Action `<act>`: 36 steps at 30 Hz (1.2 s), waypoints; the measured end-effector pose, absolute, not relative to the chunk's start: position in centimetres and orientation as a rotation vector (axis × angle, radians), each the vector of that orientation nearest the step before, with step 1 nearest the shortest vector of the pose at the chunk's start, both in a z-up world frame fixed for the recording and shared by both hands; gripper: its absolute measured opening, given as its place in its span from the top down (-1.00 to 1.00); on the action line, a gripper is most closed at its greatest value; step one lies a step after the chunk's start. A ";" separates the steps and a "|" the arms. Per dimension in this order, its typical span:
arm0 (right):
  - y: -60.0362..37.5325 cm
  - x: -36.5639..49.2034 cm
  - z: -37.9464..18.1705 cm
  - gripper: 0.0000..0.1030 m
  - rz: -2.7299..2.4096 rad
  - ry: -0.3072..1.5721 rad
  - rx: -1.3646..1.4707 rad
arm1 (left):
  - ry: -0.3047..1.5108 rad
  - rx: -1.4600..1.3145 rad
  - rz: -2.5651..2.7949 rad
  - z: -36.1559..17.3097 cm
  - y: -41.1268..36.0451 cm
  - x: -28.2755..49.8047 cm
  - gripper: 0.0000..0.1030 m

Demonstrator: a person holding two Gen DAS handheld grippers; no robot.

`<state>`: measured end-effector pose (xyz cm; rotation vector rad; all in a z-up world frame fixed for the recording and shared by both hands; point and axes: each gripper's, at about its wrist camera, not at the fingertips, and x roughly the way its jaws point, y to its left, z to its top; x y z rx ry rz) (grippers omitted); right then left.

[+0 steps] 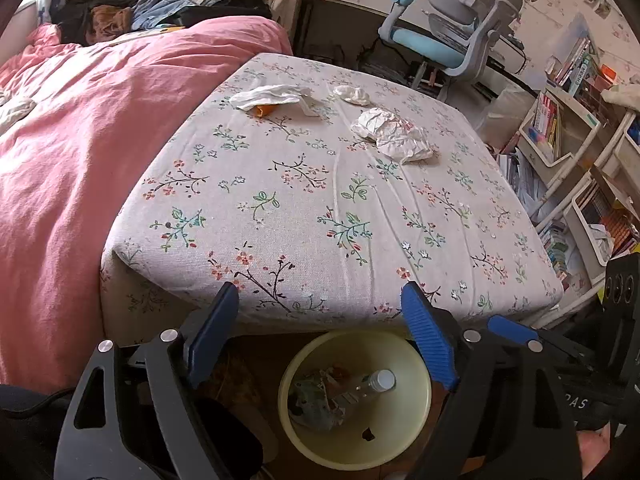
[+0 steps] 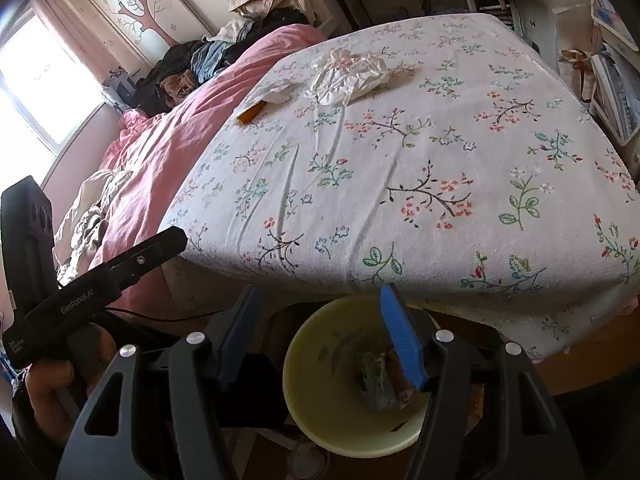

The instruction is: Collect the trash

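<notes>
On the floral sheet lie a crumpled white paper, a small white wad, and a flat white wrapper over an orange item. The right wrist view shows the crumpled paper, wrapper and orange item far across the bed. A pale yellow bin stands on the floor at the bed's foot, holding a clear bottle and wrappers. My left gripper hangs open above the bin, nothing between its pads. My right gripper is open over the bin too, and holds nothing.
A pink duvet covers the bed's left side, with a clothes pile at the head. A blue-grey desk chair and book racks crowd the right. A hand holds the left gripper's body.
</notes>
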<state>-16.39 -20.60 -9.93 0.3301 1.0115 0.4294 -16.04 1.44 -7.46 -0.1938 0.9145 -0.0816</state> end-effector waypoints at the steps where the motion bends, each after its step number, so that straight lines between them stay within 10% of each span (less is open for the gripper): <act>1: -20.6 -16.4 -9.9 -0.21 0.427 1.010 0.331 | 0.916 -0.192 -0.078 -7.5 1.4 -16.0 -0.56; 36: -21.0 -16.5 -9.3 -0.31 0.390 0.963 0.310 | 0.923 -0.201 -0.068 -7.7 1.6 -15.6 -0.63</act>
